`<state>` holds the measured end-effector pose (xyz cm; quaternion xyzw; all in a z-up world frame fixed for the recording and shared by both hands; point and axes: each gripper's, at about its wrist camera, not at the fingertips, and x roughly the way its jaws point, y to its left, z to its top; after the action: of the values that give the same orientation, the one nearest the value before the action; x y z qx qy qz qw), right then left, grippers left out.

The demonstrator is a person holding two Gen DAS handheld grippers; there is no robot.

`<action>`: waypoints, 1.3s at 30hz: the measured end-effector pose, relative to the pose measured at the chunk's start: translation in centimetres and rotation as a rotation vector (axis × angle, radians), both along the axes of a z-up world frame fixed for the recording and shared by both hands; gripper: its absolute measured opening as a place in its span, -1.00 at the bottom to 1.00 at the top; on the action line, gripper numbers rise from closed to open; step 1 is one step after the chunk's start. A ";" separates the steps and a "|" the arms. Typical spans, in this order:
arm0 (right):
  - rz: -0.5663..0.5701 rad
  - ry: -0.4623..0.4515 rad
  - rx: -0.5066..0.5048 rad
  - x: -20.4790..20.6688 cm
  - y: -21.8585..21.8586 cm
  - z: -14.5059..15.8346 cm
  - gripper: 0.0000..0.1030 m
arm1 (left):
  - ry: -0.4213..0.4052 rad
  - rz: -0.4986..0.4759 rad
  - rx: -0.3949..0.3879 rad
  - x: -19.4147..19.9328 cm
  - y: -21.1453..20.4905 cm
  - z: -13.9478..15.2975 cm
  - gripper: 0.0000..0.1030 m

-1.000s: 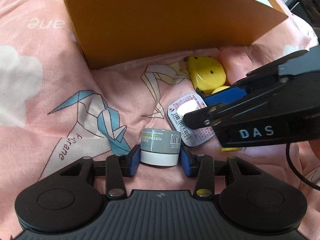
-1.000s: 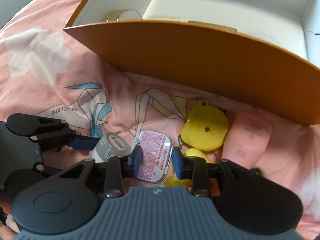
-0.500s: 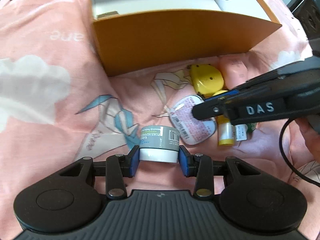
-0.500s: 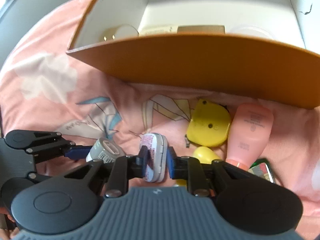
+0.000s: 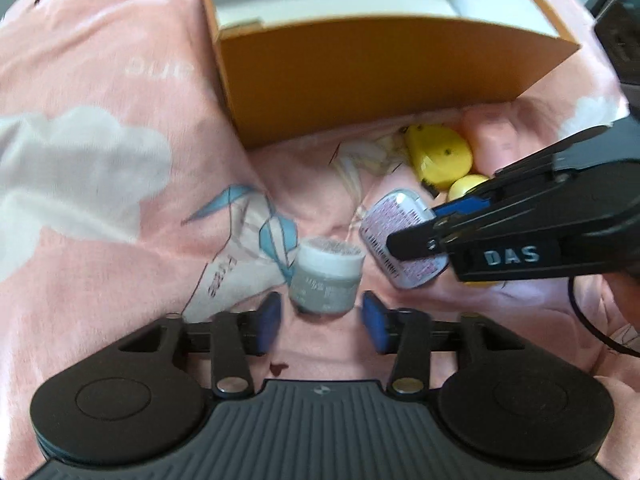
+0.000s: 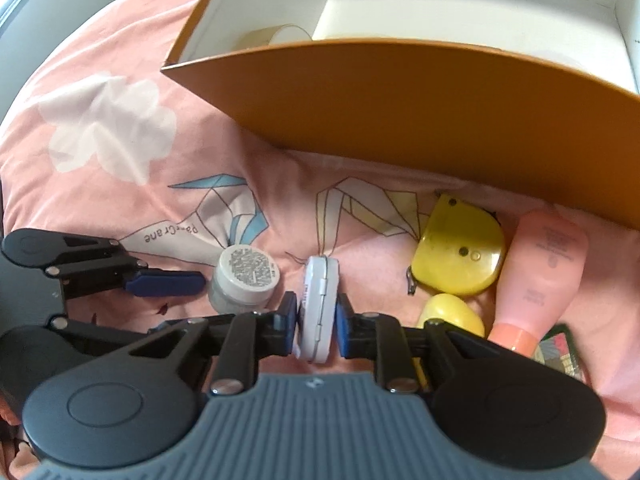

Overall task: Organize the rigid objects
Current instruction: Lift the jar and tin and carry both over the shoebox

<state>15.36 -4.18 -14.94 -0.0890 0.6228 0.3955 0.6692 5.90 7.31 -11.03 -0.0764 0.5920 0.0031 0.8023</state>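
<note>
Two grippers worked side by side over the pink bedsheet. The right gripper had its pads clamped on the flat faces of a white tin, held on edge with its hinge toward the camera, though the jaws were easing apart slightly. The left gripper was opening: its blue pads stood clear on either side of a small grey jar, which sat on the sheet, white base up and slightly tilted, just at the tin's nine o'clock in the right wrist view. At the tin's two o'clock lay a yellow tape measure, and at three o'clock a pink bottle. The orange box stood open at twelve o'clock, some items already inside.

The tin looked light, stiff and smooth-sided, so a grip across its broad faces seemed soundest. The jar looked rigid and squat, best taken across its round wall, low down.
</note>
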 end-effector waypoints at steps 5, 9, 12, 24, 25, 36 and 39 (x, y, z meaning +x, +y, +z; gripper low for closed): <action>-0.022 -0.020 0.003 0.2 -0.3 0.3 -0.63 | -0.060 -0.071 0.056 0.8 -1.0 0.5 0.36; -0.051 -0.018 0.012 0.7 -0.8 0.7 -0.66 | -0.043 -0.136 0.112 2.3 -2.1 -0.1 0.36; -0.065 -0.018 0.010 0.9 -1.1 0.7 -0.66 | -0.003 -0.181 0.108 3.2 -2.5 -1.0 0.27; -0.085 -0.051 0.025 1.0 -1.7 1.9 -0.68 | -0.071 -0.116 0.053 1.9 -1.2 0.6 -0.11; -0.085 -0.063 0.029 1.0 -1.8 2.3 -0.68 | -0.087 -0.106 0.042 1.7 -0.9 1.2 -0.11; -0.051 -0.202 0.146 2.1 -3.4 10.7 -0.68 | -0.322 -0.081 0.006 2.4 1.4 10.7 -0.11; -0.054 -0.249 0.199 2.9 -3.6 13.2 -0.68 | -0.372 -0.131 0.077 4.2 0.9 12.1 -0.11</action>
<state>18.30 -7.74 -1.73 -0.0536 0.4950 0.4232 0.7570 10.07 8.17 1.07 -0.0062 0.4368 -0.0406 0.8986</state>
